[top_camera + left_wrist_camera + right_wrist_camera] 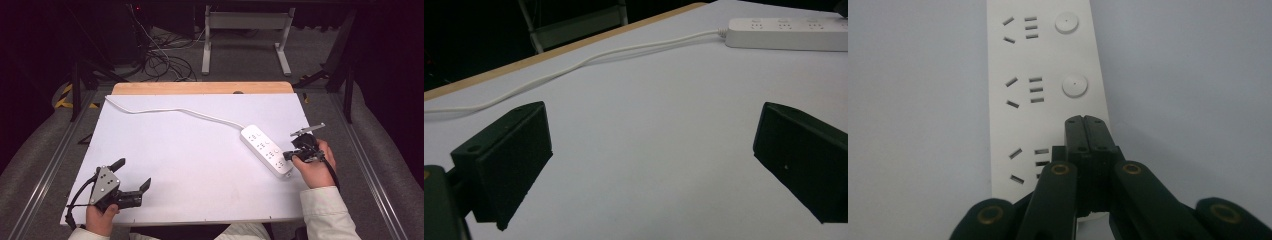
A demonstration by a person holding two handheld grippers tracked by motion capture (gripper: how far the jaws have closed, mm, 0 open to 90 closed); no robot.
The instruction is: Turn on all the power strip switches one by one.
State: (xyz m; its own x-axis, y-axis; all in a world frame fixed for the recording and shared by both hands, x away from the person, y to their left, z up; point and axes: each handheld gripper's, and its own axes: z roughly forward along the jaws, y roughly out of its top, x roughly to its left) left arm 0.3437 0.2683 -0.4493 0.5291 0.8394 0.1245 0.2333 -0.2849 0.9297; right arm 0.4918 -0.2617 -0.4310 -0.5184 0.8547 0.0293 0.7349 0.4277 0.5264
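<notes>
The right gripper (1084,122) has its 2 jaws pressed flat together with nothing between them, their joined tip set down over the white power strip (266,149) beside its row of round buttons (1075,85) — held that way, I'd guess, to prod a switch like a single finger. The left gripper (134,176), jaws spread wide and empty, hangs low at the near left corner, well apart from the strip and seemingly just waiting. The strip lies at the right of a white sheet (190,165) over a wooden-edged table (200,88), its cord (170,110) trailing to the far left corner — beyond, grey floor, tangled cables and a dark room.
</notes>
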